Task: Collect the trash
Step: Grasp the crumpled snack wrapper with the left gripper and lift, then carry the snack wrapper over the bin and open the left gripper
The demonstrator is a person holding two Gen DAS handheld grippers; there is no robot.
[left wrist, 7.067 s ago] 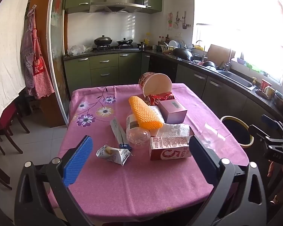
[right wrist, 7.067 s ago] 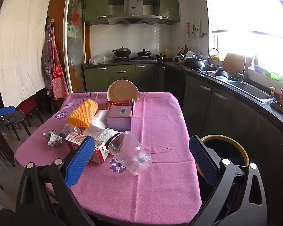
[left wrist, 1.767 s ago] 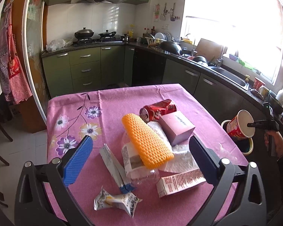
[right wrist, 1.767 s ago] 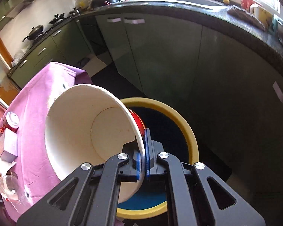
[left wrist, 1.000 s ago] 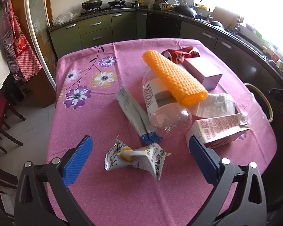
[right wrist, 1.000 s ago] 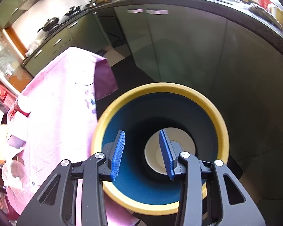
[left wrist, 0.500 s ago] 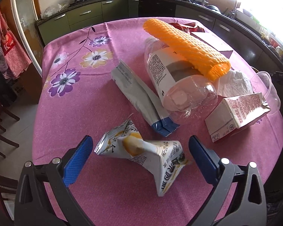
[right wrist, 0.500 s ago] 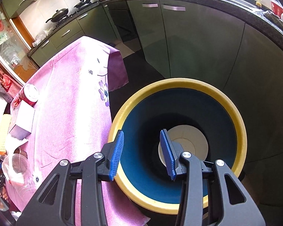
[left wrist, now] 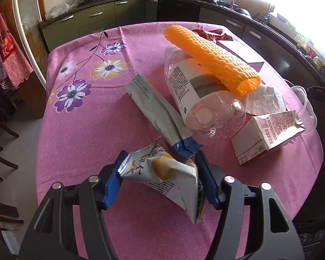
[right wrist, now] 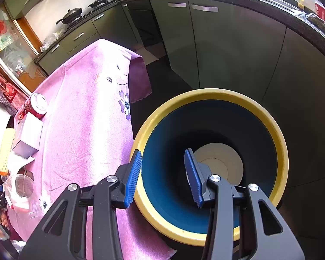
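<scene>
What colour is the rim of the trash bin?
The rim of the trash bin is yellow; its inside is dark blue. The right wrist view shows it best.

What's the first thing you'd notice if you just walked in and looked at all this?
Probably the bright orange foam net, lying on top of a clear plastic bottle amid the trash on the pink flowered tablecloth. Nearer, the left gripper pinches a crumpled snack wrapper, and the right gripper hangs open over the yellow-rimmed bin.

Crumpled carton between left gripper pads
</scene>
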